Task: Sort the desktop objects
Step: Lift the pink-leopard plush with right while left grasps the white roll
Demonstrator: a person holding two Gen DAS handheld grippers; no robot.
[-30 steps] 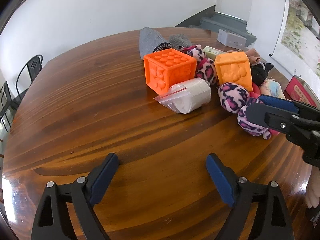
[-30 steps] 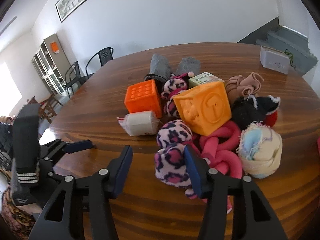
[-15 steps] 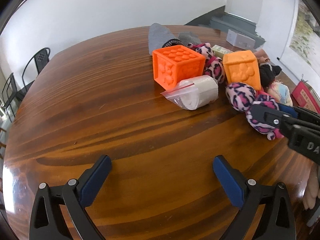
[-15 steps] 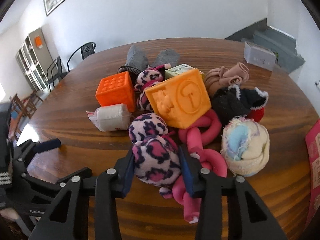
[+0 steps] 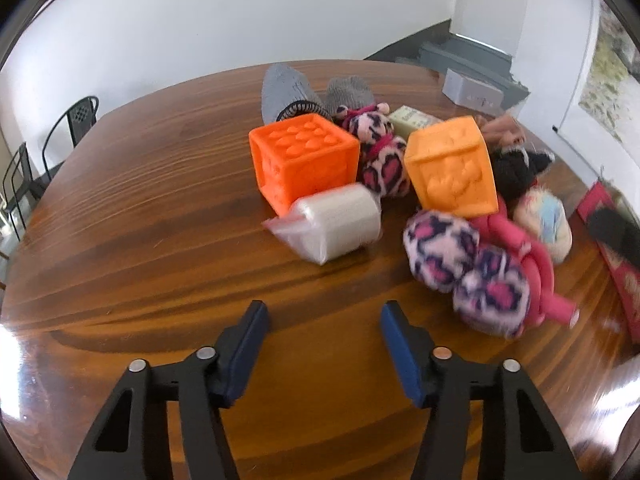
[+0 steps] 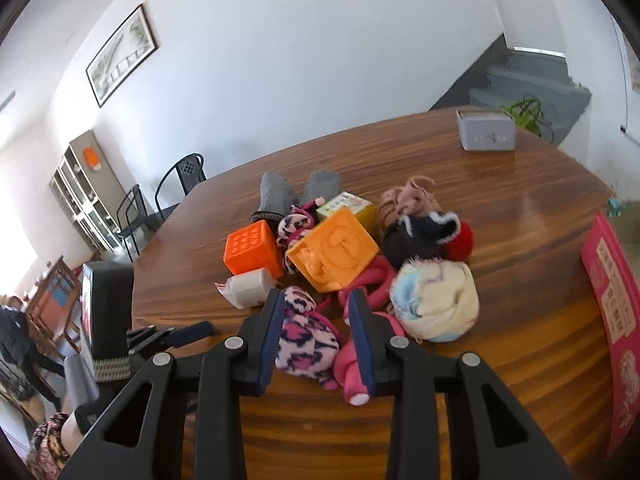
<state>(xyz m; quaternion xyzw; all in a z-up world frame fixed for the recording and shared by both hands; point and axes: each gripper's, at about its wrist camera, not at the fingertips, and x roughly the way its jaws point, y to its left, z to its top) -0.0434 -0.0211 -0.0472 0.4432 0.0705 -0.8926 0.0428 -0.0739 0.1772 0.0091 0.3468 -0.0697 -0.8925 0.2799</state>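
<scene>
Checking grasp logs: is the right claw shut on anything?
Shut on the leopard-print sock ball: the right claw has a blue pad pressed against each side of it.

I see plain white walls (image 6: 320, 60) around the glossy brown wooden counter (image 5: 160, 220). A framed landscape picture (image 6: 122, 54) hangs high on the left. A glass-fronted grey cabinet (image 6: 86, 196) stands below it, near black metal chairs (image 6: 180, 184). Grey stairs (image 6: 532, 80) rise at the right. Bright daylight enters from the left.

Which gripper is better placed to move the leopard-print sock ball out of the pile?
Right gripper: its fingers already clamp the leopard-print sock ball. Left gripper is open over bare table.
</scene>
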